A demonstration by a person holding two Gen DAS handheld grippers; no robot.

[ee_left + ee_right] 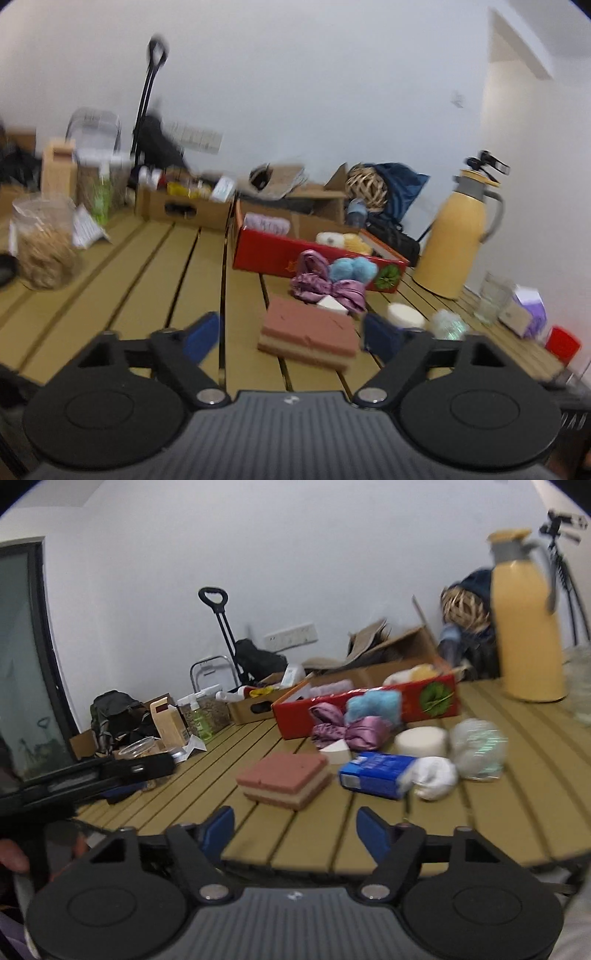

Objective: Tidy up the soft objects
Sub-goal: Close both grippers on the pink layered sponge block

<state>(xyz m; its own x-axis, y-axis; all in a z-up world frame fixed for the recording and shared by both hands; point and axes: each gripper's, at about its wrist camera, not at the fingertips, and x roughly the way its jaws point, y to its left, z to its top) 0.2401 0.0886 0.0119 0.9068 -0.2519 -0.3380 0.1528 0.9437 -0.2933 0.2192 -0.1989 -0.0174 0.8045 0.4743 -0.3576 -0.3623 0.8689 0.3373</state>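
Note:
A pink and tan layered sponge (308,336) (285,779) lies on the slatted table just ahead of my open, empty left gripper (291,338). Behind it lie a purple satin scrunchie (327,286) (345,729), a blue fluffy ball (352,268) (373,703), a white wedge sponge (334,752), a round white puff (404,314) (421,740), an iridescent mesh pouf (447,325) (478,747), a blue tissue pack (375,775) and white socks (430,777). A red box (291,254) (424,698) holds other soft items. My right gripper (295,830) is open and empty at the table's near edge.
A yellow thermos jug (456,236) (528,627) stands right of the red box. Cardboard boxes (184,206) (255,703), a jar (44,243), a glass (493,299), a red cup (561,343) and a trolley handle (221,620) line the table's back and sides.

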